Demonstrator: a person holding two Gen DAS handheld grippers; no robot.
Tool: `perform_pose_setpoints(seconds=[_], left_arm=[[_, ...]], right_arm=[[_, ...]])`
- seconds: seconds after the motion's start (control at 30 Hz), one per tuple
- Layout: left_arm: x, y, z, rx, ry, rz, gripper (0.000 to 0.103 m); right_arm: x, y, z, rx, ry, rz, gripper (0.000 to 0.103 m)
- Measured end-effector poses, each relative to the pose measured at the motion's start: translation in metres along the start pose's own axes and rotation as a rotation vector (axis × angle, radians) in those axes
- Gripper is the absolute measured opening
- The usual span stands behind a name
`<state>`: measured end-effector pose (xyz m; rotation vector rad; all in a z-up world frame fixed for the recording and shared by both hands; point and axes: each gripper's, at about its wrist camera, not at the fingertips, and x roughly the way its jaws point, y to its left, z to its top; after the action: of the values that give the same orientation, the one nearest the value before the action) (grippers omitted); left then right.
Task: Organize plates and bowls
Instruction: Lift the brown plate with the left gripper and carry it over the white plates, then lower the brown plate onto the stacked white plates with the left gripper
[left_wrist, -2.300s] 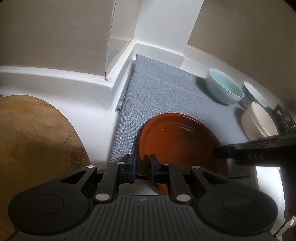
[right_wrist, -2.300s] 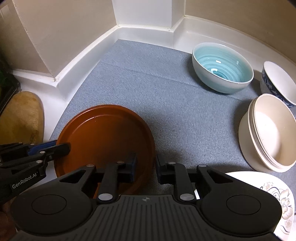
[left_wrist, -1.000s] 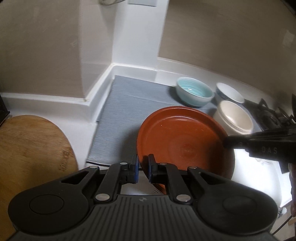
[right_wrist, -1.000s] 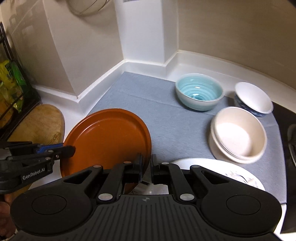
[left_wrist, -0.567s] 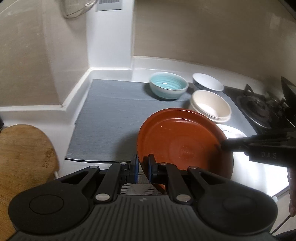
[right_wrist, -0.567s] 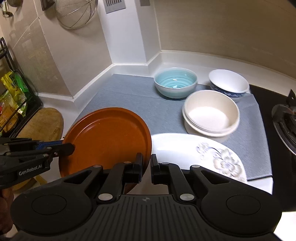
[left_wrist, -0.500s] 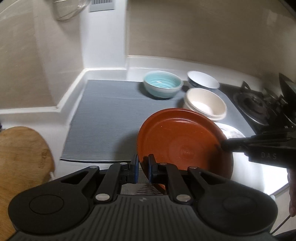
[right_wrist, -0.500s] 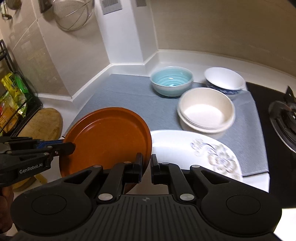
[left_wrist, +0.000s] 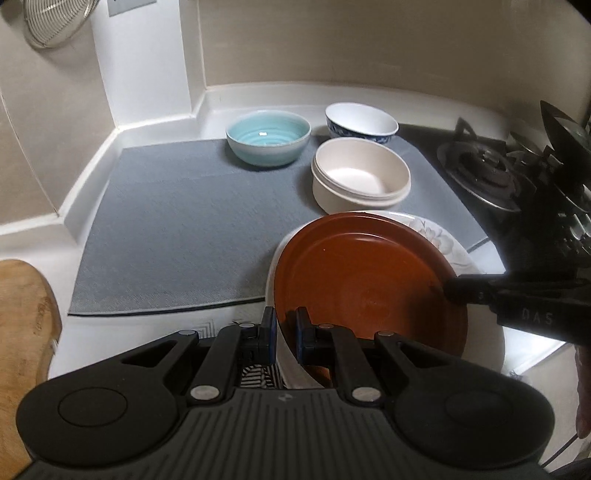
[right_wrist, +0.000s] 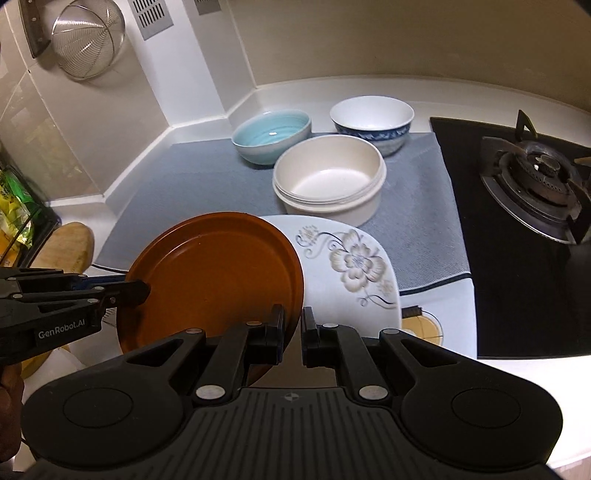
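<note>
both grippers grasp the brown plate (right_wrist: 218, 277) by opposite edges: the left gripper (left_wrist: 285, 332) has its jaws clenched on the plate's left rim, and the right gripper (right_wrist: 293, 332) has its jaws clenched on the right rim. the plate is held above the white flowered plate (right_wrist: 351, 266) and overlaps its left part, so the flower print shows past the brown rim on the right; whether the two touch cannot be told. the flowered plate lies on the front right corner of the grey mat (left_wrist: 177, 229), its near edge hanging past the mat onto the desk (right_wrist: 436, 317). just behind it stands a stack of cream bowls (right_wrist: 330, 181), close to the plate's far edge. behind those, near the wall, a teal bowl (left_wrist: 267, 136) and a blue-patterned bowl (left_wrist: 362, 122) sit side by side. the left half of the mat is bare right up to the raised wall edge. a gas burner (right_wrist: 535, 173) sits right of the mat, a wooden board (left_wrist: 22, 325) left of it, and a wire strainer (right_wrist: 88, 44) hangs on the wall.
</note>
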<state>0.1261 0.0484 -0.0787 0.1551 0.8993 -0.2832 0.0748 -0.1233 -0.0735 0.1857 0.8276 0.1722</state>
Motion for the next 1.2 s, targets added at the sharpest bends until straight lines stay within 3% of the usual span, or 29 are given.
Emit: perform_pose_setpoints(seconds=[0.6,1.2], left_arm=[[0.017,-0.011,-0.002,-0.038,0.094,0.005,0.01],[0.026,-0.016,-0.002,-0.053,0.127,0.003,0.01]], right_arm=[[0.012,-0.018,-0.006,-0.026,0.062,0.009,0.01],[0.012,-0.021,-0.006,-0.059,0.081,-0.005,0.01]])
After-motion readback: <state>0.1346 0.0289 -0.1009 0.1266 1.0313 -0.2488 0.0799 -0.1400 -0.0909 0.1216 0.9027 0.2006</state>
